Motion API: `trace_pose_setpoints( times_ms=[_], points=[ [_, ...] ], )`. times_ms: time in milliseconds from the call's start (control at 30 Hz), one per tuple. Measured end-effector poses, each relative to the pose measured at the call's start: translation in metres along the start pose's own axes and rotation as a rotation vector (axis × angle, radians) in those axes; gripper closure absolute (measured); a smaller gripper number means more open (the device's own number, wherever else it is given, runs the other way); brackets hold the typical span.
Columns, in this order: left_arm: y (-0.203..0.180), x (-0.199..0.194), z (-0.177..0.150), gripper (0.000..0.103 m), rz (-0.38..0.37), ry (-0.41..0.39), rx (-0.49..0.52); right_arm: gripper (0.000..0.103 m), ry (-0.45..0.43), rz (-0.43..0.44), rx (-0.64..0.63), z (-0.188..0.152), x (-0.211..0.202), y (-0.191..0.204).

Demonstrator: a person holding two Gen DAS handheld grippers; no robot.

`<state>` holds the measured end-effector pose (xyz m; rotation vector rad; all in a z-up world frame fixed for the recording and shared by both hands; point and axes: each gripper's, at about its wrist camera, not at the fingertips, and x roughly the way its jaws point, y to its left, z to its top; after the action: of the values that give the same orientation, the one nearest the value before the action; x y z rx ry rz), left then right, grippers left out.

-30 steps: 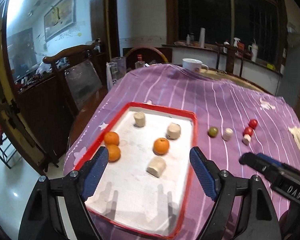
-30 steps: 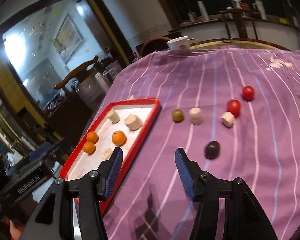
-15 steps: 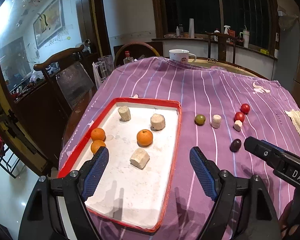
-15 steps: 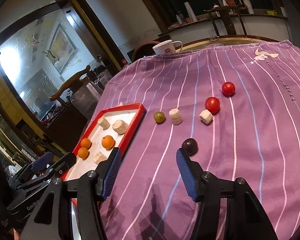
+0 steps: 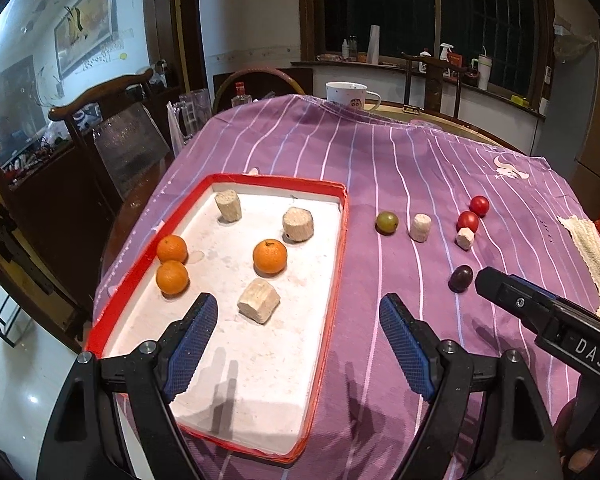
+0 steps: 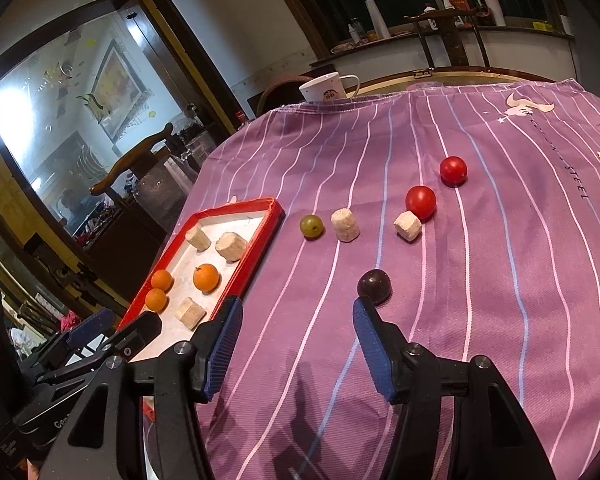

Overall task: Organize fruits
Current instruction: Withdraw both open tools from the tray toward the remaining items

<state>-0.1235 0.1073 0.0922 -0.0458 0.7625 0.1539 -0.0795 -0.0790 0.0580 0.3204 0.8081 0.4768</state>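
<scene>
A red-rimmed white tray (image 5: 342, 240) (image 6: 256, 256) holds three oranges (image 5: 270, 256) (image 6: 206, 277) and three beige chunks (image 5: 259, 306). On the purple striped cloth (image 6: 500, 280) to its right lie a green grape (image 5: 387, 223) (image 6: 311, 226), two beige chunks (image 6: 345, 224), two red tomatoes (image 5: 468, 221) (image 6: 420, 202) and a dark plum (image 5: 461, 278) (image 6: 374, 287). My left gripper (image 5: 298, 303) hovers open over the tray's near half, empty. My right gripper (image 6: 298, 306) (image 5: 540, 312) stands open and empty above the cloth, with the plum just beyond its right fingertip.
A white mug (image 5: 346, 94) (image 6: 324, 86) stands at the table's far edge. A wooden chair (image 5: 100, 96) and a glass jug (image 5: 188, 116) are off the left side. A beige woven cloth (image 5: 592, 256) lies at the right edge.
The left gripper's view has swung right and drawn back, so the tray sits further left and the plum has come into sight. The plum now lies closer to the right gripper's right fingertip.
</scene>
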Motion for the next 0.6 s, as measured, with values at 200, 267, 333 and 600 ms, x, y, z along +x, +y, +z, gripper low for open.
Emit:
trace_pose_setpoints(
  times_ms=[200,267,333,600],
  points=[
    [-0.003,0.006,-0.003,0.021,-0.036,0.026,0.002,0.040,0.010,-0.008,0.005,0.000,0.004,-0.002],
    [-0.006,0.009,-0.003,0.021,-0.054,0.039,0.004,0.040,0.010,-0.012,0.009,0.000,0.004,-0.003],
    [-0.008,0.012,-0.004,0.021,-0.065,0.048,0.007,0.040,0.010,-0.017,0.011,0.001,0.004,-0.006],
    [-0.010,0.019,-0.005,0.021,-0.091,0.077,0.004,0.040,0.008,-0.044,0.031,0.003,0.003,-0.015]
  ],
)
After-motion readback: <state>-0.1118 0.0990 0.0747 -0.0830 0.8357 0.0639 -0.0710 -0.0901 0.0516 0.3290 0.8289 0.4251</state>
